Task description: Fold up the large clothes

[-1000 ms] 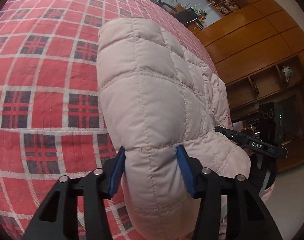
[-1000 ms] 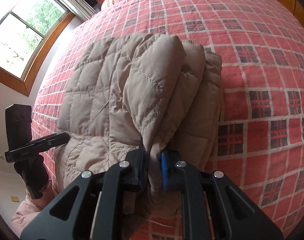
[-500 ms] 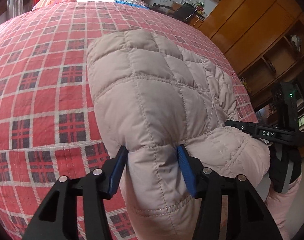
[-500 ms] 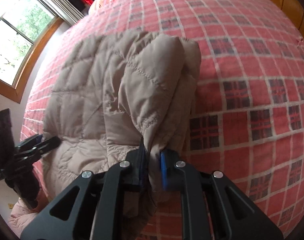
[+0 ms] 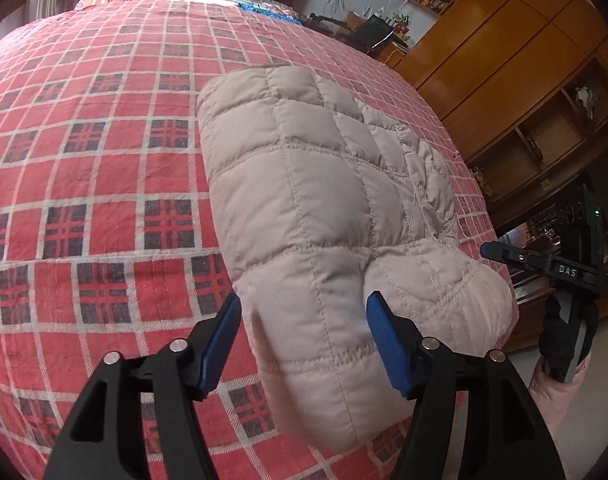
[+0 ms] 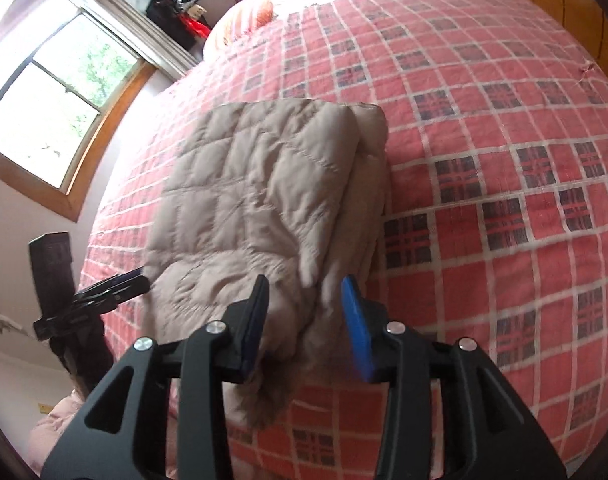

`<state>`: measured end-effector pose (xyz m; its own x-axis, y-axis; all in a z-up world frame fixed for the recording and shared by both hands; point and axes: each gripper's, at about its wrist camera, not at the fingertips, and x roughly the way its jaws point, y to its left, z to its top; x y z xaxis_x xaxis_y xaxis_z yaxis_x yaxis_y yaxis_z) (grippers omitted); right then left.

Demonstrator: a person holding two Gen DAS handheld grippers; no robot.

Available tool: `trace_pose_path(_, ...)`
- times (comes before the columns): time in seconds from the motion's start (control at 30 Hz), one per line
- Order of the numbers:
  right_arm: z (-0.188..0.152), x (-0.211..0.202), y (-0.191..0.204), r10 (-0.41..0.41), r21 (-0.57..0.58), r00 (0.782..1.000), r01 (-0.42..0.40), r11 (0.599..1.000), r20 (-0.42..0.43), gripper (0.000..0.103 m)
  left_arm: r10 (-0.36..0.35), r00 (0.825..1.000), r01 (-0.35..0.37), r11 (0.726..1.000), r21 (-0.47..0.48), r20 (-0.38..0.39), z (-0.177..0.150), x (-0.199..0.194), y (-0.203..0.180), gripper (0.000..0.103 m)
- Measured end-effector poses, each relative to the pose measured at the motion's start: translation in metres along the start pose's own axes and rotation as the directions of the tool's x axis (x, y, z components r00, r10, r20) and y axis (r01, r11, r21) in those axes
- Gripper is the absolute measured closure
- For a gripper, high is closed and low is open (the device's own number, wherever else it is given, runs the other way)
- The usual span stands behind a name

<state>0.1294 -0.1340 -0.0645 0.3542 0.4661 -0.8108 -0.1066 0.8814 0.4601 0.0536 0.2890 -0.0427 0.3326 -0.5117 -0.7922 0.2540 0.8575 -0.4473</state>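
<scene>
Folded quilted jacket (image 5: 328, 216) (bedspread (image 5: 83, 184) beneath) between spread fingers (image 6: 356, 328)

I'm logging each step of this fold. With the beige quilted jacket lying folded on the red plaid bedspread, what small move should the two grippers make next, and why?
Probably draw both grippers straight back off the beige quilted jacket. It already lies folded on the red plaid bedspread, the right gripper stands open around its near edge, and the left gripper straddles a thick puffy end with its jaws wide, so it should open fully if it is pinching.
</scene>
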Motion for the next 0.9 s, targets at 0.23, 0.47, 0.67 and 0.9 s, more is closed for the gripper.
trace_pose_path(0.23, -0.028, 0.021, 0.026, 0.036, -0.023, 0.996, -0.038, 0.999, -0.084, 0.067, 0.009, 1.000, -0.009, 1.000, 0.006, -0.021, -0.022, 0.000, -0.009, 0.037)
trace_pose_path(0.47, -0.045, 0.043, 0.023, 0.041, -0.009, 0.993, -0.042, 0.999, -0.107, 0.095, -0.055, 0.997, 0.052, 0.998, -0.038, -0.061, -0.030, 0.018, 0.001, 0.044)
trace_pose_path(0.67, -0.059, 0.076, 0.003, 0.047, 0.025, 0.987, -0.044, 0.999, -0.154, 0.095, -0.029, 0.997, 0.029, 1.000, 0.003, -0.073, -0.034, 0.028, 0.003, 0.049)
trace_pose_path(0.9, -0.055, 0.078, -0.007, 0.062, 0.034, 0.986, -0.057, 0.998, -0.157, 0.096, -0.042, 0.996, 0.041, 0.999, -0.013, -0.083, -0.037, 0.036, 0.010, 0.039)
